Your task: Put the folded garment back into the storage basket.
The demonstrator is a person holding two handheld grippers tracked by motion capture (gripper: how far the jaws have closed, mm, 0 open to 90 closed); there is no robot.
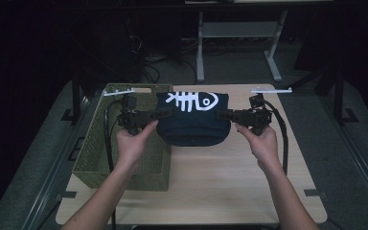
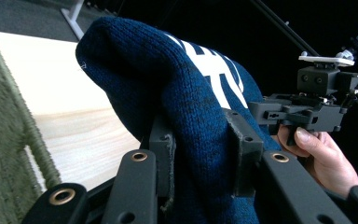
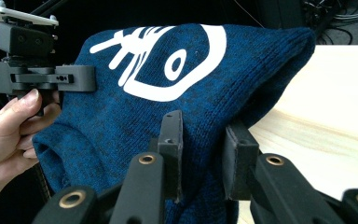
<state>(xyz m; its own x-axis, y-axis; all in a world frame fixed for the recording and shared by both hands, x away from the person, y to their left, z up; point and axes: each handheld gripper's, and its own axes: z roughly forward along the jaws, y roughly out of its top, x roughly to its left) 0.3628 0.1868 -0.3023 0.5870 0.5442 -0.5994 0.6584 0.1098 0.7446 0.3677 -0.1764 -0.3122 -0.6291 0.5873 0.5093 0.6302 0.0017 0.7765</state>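
Item 1: dark blue knit beanie [image 1: 192, 120], white fish-skeleton print [image 1: 191, 101] on the side facing up. Held off the light wood table [image 1: 220, 177], stretched between both grippers, opening sagging toward the person. Sits over the table's far half, just right of the basket.

Item 2: left gripper [image 1: 160, 114], in the person's left hand [image 1: 132, 141]. Jaws closed down onto the beanie's left edge; in the left gripper view [image 2: 205, 144] knit fabric is bunched between the two pads, gap only as wide as the cloth.

Item 3: right gripper [image 1: 223, 114], in the right hand [image 1: 263, 141]. Same state: jaws pinched on the beanie's right edge, fabric between pads in the right gripper view [image 3: 203, 154]. Black cable [image 1: 282, 134] trails back from it along the forearm.

Item 4: green woven basket [image 1: 124, 143], rectangular, on the table's left side, touching-close to the beanie's left end; left hand is above it. Contents: cannot tell, interior dark.

Item 5: white desk frame [image 1: 239, 43] on the floor beyond the table, well apart from the beanie. Surroundings dim.
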